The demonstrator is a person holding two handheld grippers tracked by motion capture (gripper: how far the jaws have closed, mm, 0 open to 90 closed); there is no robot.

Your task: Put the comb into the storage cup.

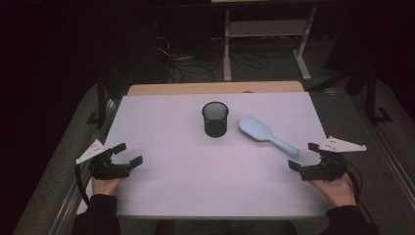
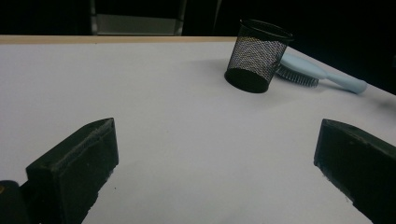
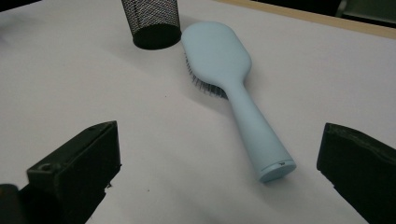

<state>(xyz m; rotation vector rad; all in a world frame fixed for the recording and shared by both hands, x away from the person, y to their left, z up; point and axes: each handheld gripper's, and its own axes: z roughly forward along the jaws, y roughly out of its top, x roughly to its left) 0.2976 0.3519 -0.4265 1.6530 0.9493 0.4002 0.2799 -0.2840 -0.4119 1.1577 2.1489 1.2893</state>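
Both grippers waited with jaws spread wide and nothing between them, low over the near edge of the desk (image 1: 161,196).

The right gripper (image 1: 304,155) sat nearest the pale blue hairbrush (image 3: 229,84), whose handle end lay just ahead of it, between the lines of its parted jaws but not touching them; the brush lay bristles down, its handle turned toward this gripper, which probably made it the easier one to take it by the handle. Beyond the brush head, close beside it, stood the black mesh pen cup (image 1: 215,119), upright and, as far as its dark inside showed, with nothing in it. The left gripper (image 1: 128,153) was well apart from both, the cup far ahead of it and to its right.
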